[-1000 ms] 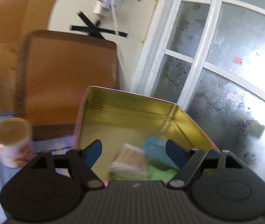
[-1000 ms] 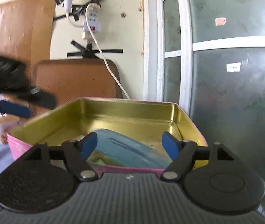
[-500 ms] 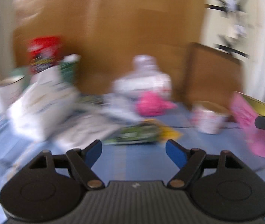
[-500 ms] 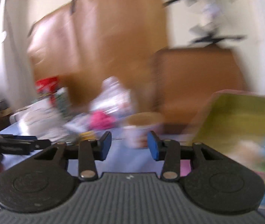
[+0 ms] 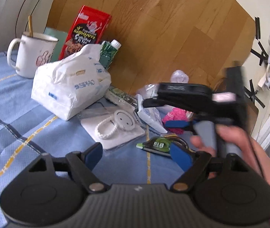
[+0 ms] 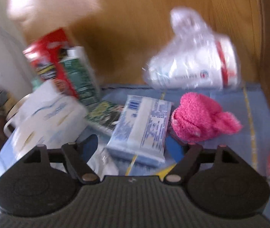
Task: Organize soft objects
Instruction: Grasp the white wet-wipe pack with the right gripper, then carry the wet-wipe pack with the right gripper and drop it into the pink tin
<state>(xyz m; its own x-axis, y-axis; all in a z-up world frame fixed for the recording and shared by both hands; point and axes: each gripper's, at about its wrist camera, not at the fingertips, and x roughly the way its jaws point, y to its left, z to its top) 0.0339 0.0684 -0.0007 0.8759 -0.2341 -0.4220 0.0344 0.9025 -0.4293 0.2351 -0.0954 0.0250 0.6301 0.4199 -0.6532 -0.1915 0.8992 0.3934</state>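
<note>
The right gripper (image 6: pixel 133 149) is hanging wide open and holding nothing, just above the blue wipes pack (image 6: pixel 141 127) — it looks like it is going for something soft. The fluffy pink sock (image 6: pixel 199 120) is lying just right of that pack, touching it. The left gripper (image 5: pixel 137 154) is waiting wide open too, nearer us, over the blue tablecloth (image 5: pixel 20 117) — likely keeping out of the way.
</note>
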